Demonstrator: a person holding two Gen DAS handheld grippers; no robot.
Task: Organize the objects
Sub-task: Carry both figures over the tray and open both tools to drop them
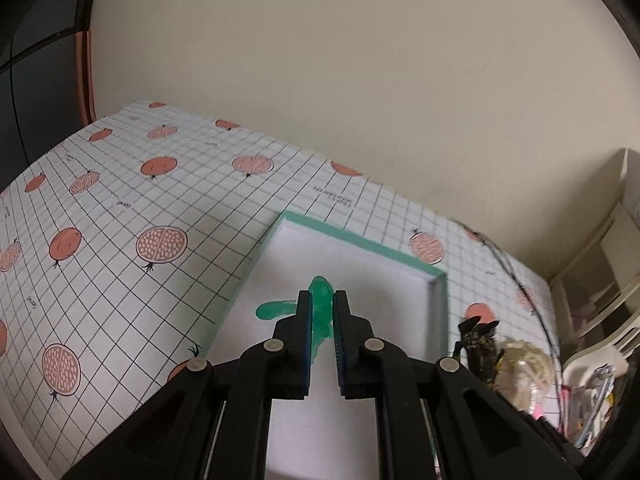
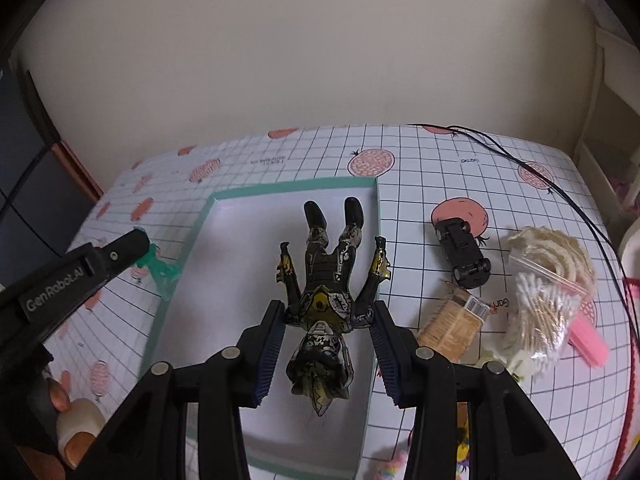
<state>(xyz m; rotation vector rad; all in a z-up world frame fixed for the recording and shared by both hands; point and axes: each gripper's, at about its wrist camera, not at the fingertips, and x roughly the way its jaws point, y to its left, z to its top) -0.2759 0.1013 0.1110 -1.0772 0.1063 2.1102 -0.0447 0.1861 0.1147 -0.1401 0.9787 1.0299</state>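
Between the fingers of my left gripper [image 1: 322, 312] sits the green translucent toy [image 1: 320, 304], pinched tight and hanging over the teal-rimmed box [image 1: 360, 242], toward its left wall. So lefty is clenched on that one. My right gripper [image 2: 326, 320] is spread wide, with the black-and-gold action figure [image 2: 326, 280] between the pads, head toward me, boots pointing away; the pads sit right at its shoulders but I can't tell if they actually touch. The figure looks like it's lying on the white floor of the box, though it could be just above it. Progress-wise I'd say we're early: at most one thing is in the box and the green toy is about to be the second. Off to the right of my right gripper there's still a pile on the pomegranate tablecloth [image 2: 440, 152]: a black toy car [image 2: 464, 252] on its roof, a box of toothpicks [image 2: 454, 326], a bag of cotton swabs [image 2: 540, 312], something pink [image 2: 588, 340]. All of that is left.
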